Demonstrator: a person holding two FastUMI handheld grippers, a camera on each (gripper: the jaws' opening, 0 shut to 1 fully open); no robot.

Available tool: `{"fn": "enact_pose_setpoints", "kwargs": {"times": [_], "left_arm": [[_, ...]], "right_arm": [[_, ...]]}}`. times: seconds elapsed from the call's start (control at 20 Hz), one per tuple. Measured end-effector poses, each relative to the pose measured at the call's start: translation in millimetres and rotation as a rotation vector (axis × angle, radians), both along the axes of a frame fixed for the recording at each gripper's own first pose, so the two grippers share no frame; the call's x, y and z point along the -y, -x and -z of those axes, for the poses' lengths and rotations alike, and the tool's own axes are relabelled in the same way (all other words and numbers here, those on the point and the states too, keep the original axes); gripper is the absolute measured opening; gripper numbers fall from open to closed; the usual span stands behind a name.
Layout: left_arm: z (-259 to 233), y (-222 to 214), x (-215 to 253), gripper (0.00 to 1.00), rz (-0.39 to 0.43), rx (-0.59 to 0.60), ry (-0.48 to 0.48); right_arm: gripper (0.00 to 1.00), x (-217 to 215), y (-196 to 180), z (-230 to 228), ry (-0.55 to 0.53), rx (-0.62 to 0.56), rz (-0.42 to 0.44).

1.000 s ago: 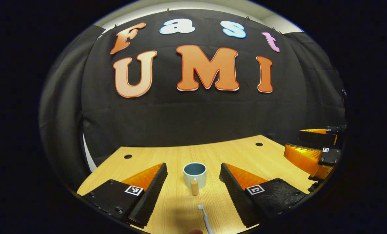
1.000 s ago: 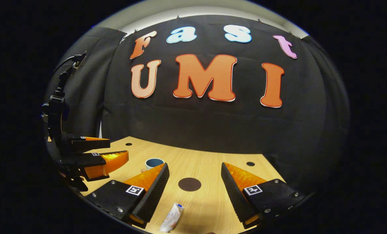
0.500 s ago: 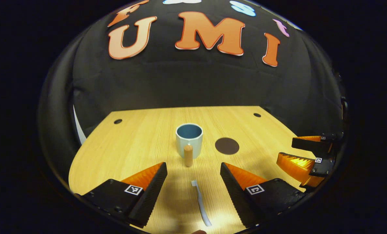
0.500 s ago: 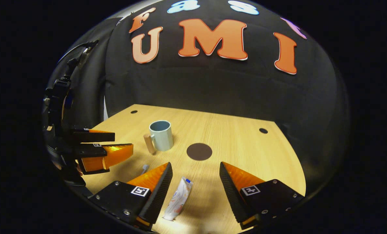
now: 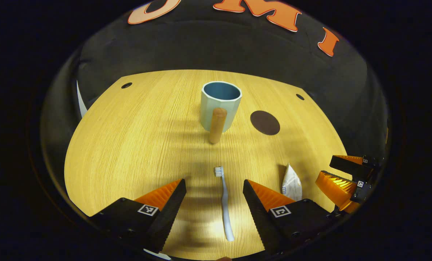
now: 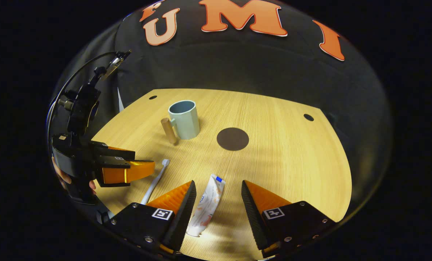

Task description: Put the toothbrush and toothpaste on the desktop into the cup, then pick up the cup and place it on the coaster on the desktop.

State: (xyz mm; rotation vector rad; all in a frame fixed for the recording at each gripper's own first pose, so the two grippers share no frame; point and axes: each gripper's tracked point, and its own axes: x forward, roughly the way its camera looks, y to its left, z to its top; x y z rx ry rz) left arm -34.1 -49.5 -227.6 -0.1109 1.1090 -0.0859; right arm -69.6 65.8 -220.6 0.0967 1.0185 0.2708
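Both jaws spread, nothing held. Toothbrush [image 5: 223, 203] lies lengthwise between left gripper [image 5: 213, 188] jaws, head toward cup [image 5: 221, 105]; toothpaste [image 6: 208, 204] likewise between right gripper [image 6: 216, 190] jaws.

Your toothbrush [image 5: 224, 203] lies flat on the wooden desktop [image 5: 128, 145], pale blue-white, its bristled head pointing toward the cup [image 5: 220, 105], which stands upright and apart from it farther back: a pale blue-green faceted cup with a darker blue inside and a round wooden handle facing you in the left gripper view. The toothpaste [image 6: 206, 204] is a white tube with a blue cap, lying flat near the front edge with its cap end aimed toward the dark round coaster [image 6: 232, 139]. You'll see the coaster lying flat just to the cup's right, not touching it.
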Motion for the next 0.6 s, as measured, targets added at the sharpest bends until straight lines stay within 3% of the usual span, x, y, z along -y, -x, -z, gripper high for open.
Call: {"fn": "enact_pose_setpoints", "kwargs": {"times": [0.15,0.2,0.45,0.6], "left_arm": [[-5,1,3,0.92,0.018,-0.053,-0.023],[-1,2,1,0.96,0.021,-0.069,-0.028],[8,11,6,0.95,0.027,-0.163,-0.027],[14,18,12,0.88,0.022,-0.201,-0.037]], "right_arm": [[0.69,-8,10,23,-0.014,-0.086,0.003],[0.71,-9,12,29,-0.016,-0.111,0.003],[0.7,-13,22,45,-0.012,-0.186,-0.004],[0.7,-15,23,53,-0.007,-0.217,-0.008]]}}
